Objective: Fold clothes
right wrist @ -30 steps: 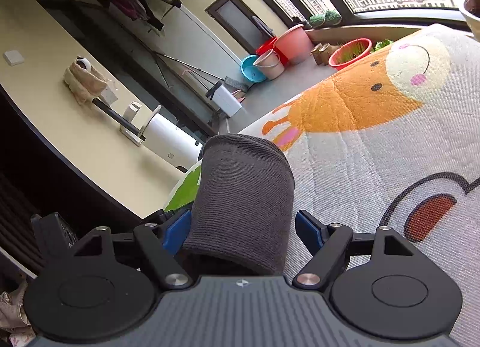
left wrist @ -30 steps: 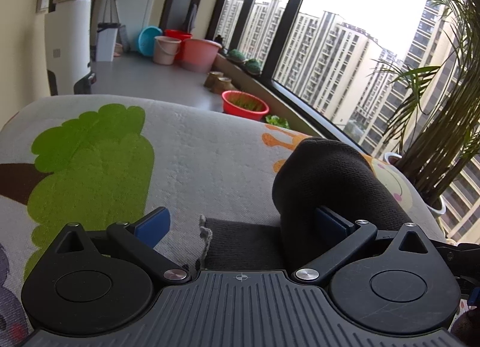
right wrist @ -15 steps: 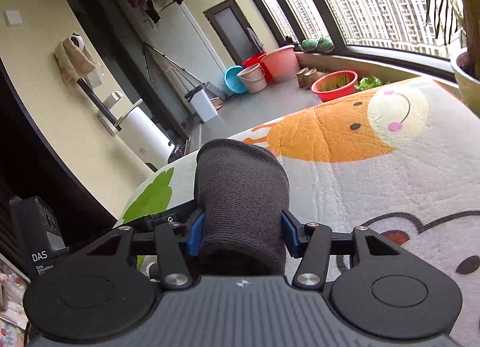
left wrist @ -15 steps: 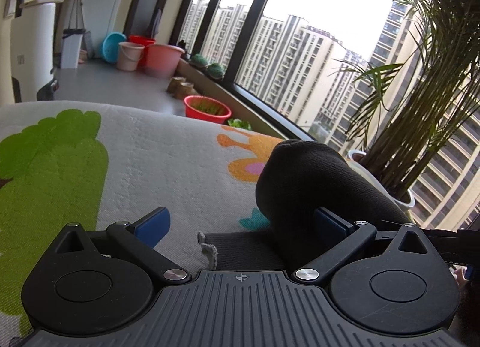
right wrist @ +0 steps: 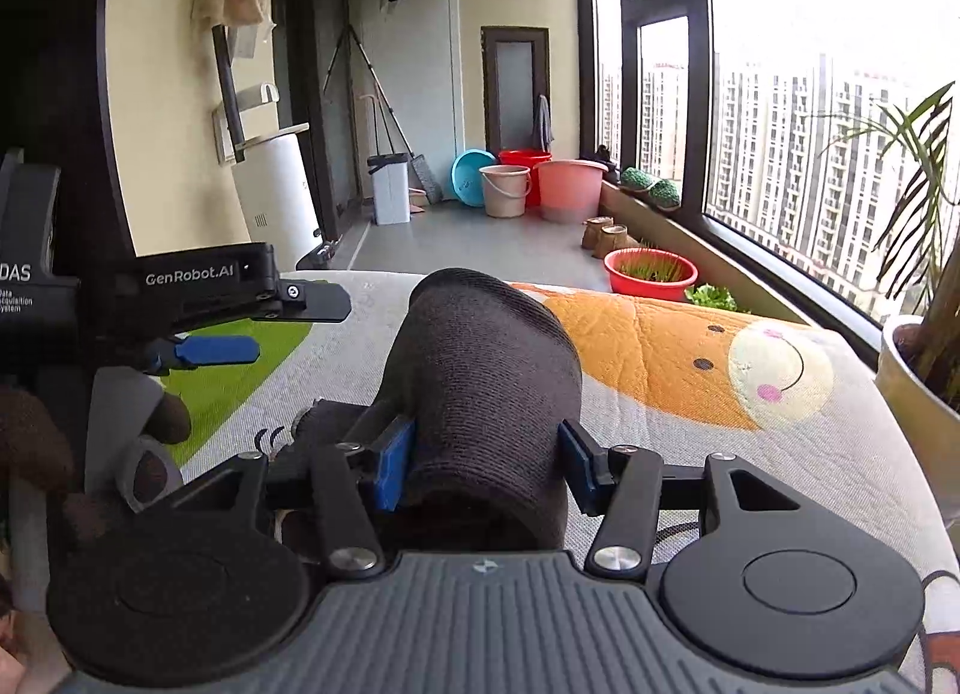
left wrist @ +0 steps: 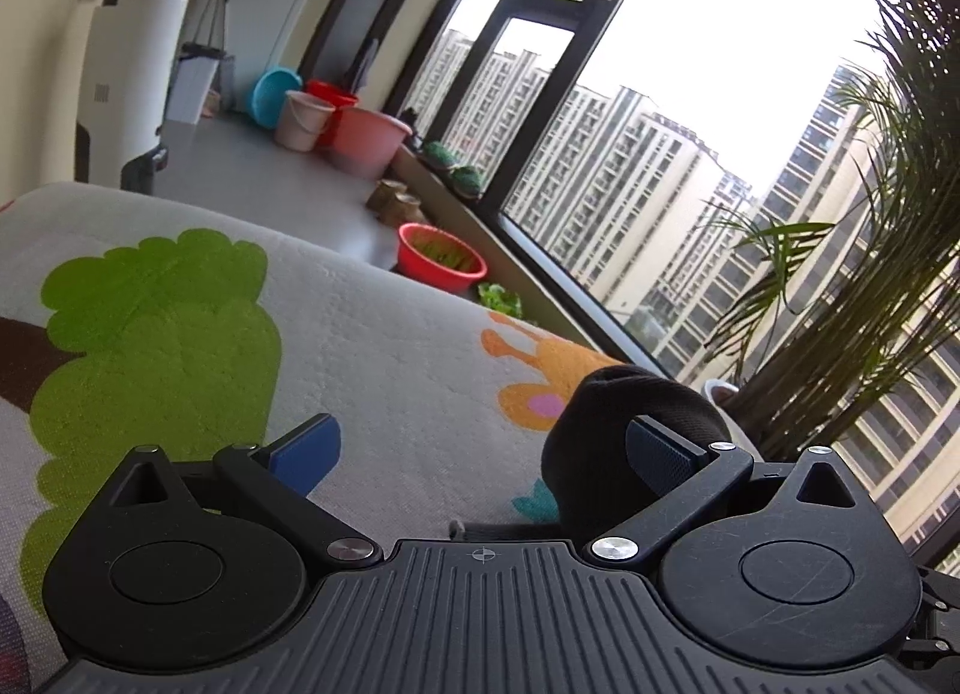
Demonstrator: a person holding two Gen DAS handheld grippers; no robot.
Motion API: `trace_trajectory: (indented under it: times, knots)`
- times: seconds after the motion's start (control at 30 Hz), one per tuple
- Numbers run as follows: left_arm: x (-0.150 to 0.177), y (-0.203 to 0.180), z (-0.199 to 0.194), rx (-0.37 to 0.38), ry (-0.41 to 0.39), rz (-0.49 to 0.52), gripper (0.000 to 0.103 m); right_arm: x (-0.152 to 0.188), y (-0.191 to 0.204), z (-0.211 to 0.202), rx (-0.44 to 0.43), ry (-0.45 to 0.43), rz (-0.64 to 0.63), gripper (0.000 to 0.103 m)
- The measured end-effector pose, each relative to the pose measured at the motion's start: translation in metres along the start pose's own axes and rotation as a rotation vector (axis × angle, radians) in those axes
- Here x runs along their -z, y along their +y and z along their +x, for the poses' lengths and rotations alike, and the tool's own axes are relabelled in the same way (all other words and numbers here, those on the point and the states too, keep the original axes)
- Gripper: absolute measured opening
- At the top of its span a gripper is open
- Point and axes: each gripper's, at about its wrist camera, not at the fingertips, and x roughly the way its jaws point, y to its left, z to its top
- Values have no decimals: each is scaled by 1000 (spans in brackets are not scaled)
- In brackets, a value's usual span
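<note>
A dark grey knitted garment [right wrist: 486, 358] is rolled into a thick bundle over a cartoon-print mat [right wrist: 690, 454]. My right gripper [right wrist: 486, 466] is shut on the bundle, both blue pads pressing its sides. In the left wrist view the same bundle [left wrist: 606, 412] sits at the right finger of my left gripper [left wrist: 480, 454], which stands open with only mat and a strip of fabric edge between its fingers. The left gripper's upper finger [right wrist: 210, 349] shows at the left of the right wrist view, apart from the bundle.
A potted palm [right wrist: 912, 370] stands just off the mat's right edge by the window. Beyond the mat's far edge are a red basin [right wrist: 651, 274], pink and red buckets [right wrist: 564, 190] and a white appliance [right wrist: 276, 196].
My right jaws closed onto the rolled garment, and the right gripper rolled toward level and rose a little. The left gripper stayed open; the bundle now sits farther right in its view.
</note>
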Motion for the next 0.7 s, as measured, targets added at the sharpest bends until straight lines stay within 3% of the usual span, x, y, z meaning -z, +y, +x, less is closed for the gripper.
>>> trace_trajectory:
  times: [0.2,0.3,0.43,0.6,0.7]
  knots:
    - [7,-12,4,-13,11,68,103,3,32,-9,19,-35,-203,52]
    - [5,-9,1,-5,-9,46,103,4,37,-11,10,-36,-238,53]
    - [-1,-4,-14,75,-85,1,103,2,32,-12,-40,-15,-196,55]
    - [6,-15,0,18,-18,73,103,1,29,-12,-87,1,-150,58]
    - [8,-20,6,-92,4,140,103,1,23,-12,-117,7,-121,64]
